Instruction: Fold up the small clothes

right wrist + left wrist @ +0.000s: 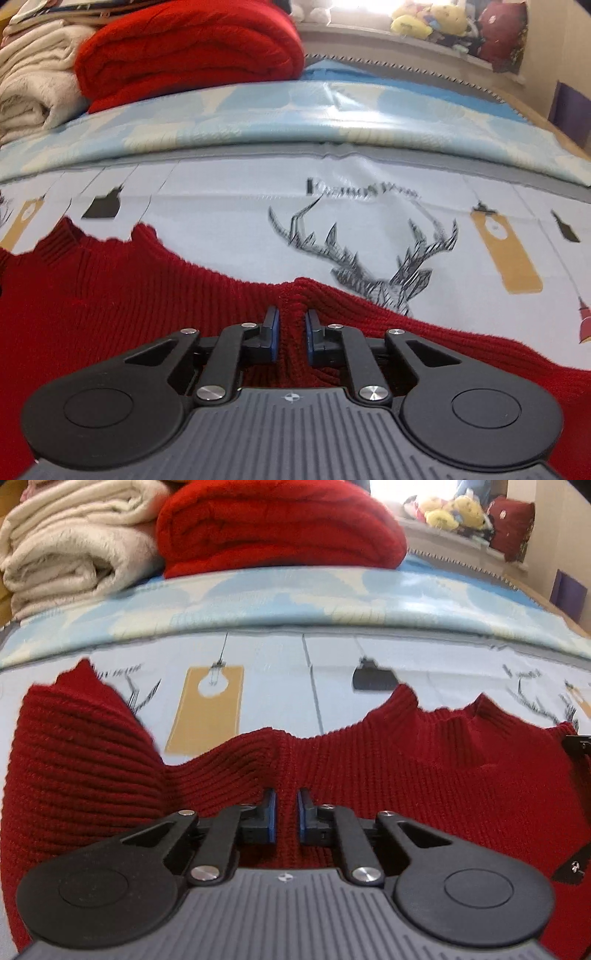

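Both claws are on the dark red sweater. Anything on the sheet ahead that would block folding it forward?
Nothing visible. Both the left claw and right claw pinch the sweater, and the printed sheet ahead lies bare up to the folded red blanket.

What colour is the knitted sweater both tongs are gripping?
Dark red sweater, ribbed knit; clearest in the left wrist view.

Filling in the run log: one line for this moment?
step: fold | left hand-held gripper: shut on sweater | right hand-held gripper: shut on sweater | surface: bedsheet
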